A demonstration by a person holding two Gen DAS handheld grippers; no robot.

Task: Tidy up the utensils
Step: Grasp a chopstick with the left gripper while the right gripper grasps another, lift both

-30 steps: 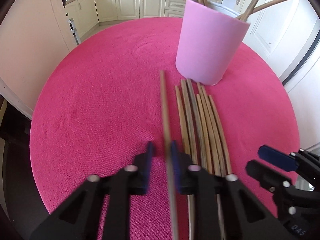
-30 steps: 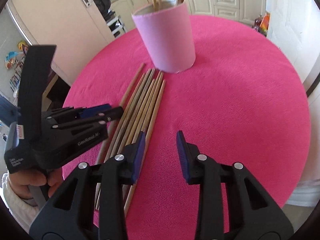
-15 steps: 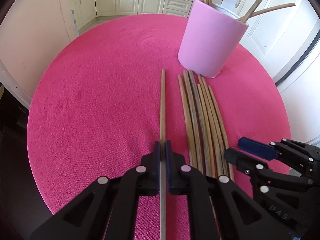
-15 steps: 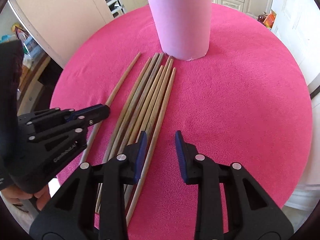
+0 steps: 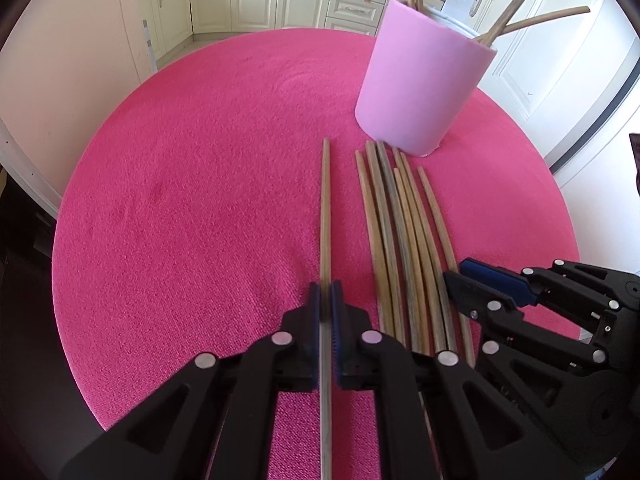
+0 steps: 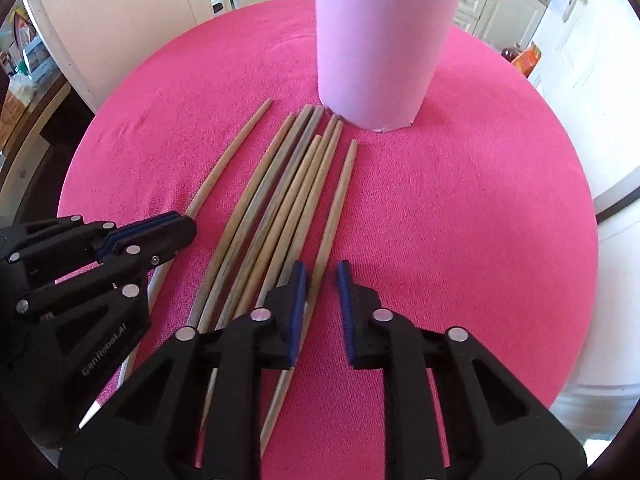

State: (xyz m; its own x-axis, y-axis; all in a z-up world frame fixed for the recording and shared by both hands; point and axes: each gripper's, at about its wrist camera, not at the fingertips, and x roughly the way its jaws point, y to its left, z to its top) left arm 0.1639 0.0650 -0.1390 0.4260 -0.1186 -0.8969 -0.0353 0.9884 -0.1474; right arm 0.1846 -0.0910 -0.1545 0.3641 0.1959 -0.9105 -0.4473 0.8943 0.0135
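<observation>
The left black claw (image 5: 326,300) pinches one slender round wooden chopstick (image 5: 325,216) on the fuzzy magenta round surface (image 5: 200,200), while the right claw (image 6: 322,280), closing, straddles another wooden stick (image 6: 340,196) near the smooth pink cylindrical holder (image 6: 380,48).

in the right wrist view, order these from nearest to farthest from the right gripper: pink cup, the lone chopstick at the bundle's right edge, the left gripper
1. The lone chopstick, passing between the fingers of the right gripper.
2. The left gripper, off to the left at the far side of the bundle, shut on another chopstick.
3. The pink cup, upright at the far end of the bundle.
</observation>
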